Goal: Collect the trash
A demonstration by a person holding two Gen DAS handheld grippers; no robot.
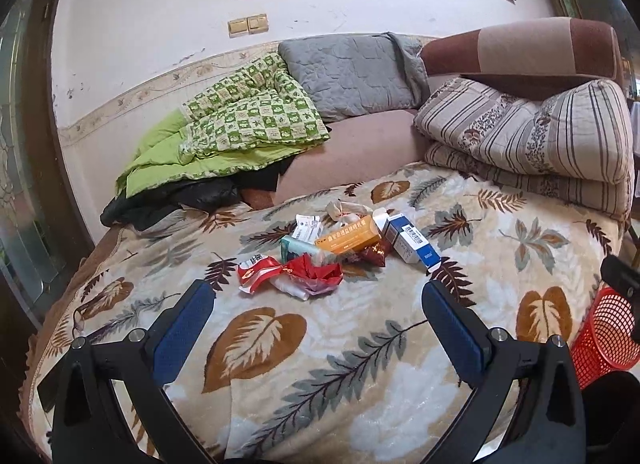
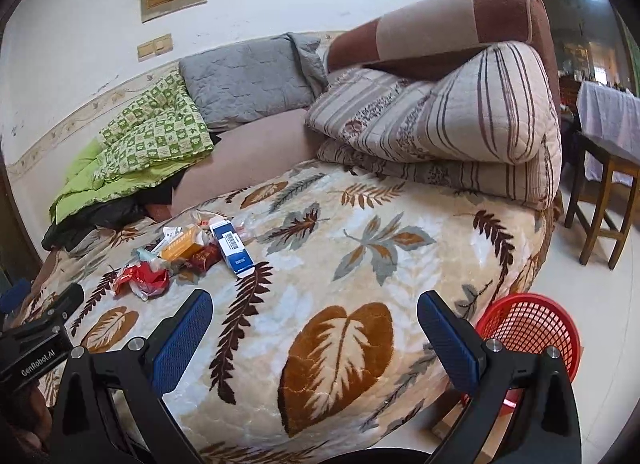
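Two handheld grippers hover above a leaf-print blanket (image 1: 360, 344) on a bed, where a small heap of trash lies well in from the near edge: a crumpled red wrapper (image 1: 292, 274), an orange box (image 1: 347, 240) and a blue-and-white carton (image 1: 412, 242), touching or overlapping. The left gripper (image 1: 318, 304) and right gripper (image 2: 314, 314) both show jaws spread wide and empty. A red mesh basket (image 2: 532, 328) waits on the floor beside the bed's near right corner; lifting the loose outer pieces first, one per grasp, would likely avoid scattering the heap
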